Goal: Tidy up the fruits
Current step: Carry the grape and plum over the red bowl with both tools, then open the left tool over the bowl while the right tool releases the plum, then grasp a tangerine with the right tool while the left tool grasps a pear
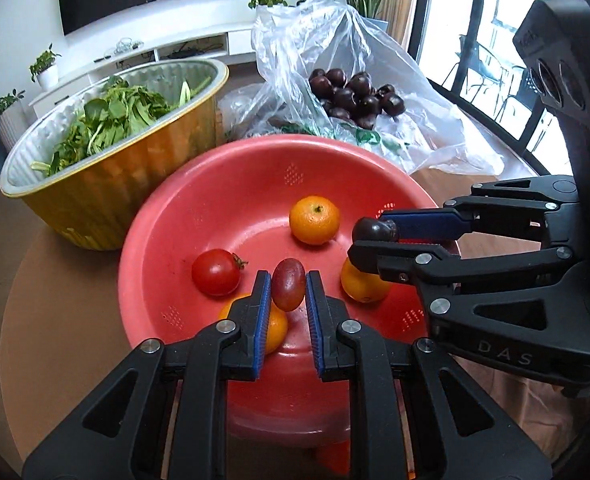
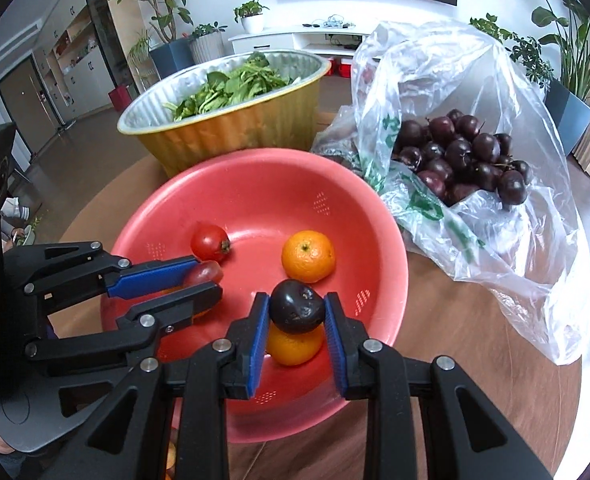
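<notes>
A red colander bowl (image 1: 199,204) (image 2: 251,184) sits on the round wooden table. In it lie a tomato (image 1: 216,272) (image 2: 210,242) and three oranges (image 1: 314,219) (image 2: 308,256). My left gripper (image 1: 288,292) (image 2: 203,280) is shut on a reddish plum (image 1: 288,289) (image 2: 205,271) over the bowl's near side. My right gripper (image 2: 297,308) (image 1: 375,236) is shut on a dark purple plum (image 2: 297,306) (image 1: 373,230) above an orange (image 2: 293,346) at the bowl's right side. A clear plastic bag (image 1: 335,40) (image 2: 475,92) behind the bowl holds several dark plums (image 1: 355,96) (image 2: 463,156).
A gold foil tub (image 1: 107,184) (image 2: 231,132) of leafy greens (image 1: 111,120) stands behind the bowl on the left. Bare table (image 2: 455,340) shows right of the bowl. A TV console and potted plants stand far behind.
</notes>
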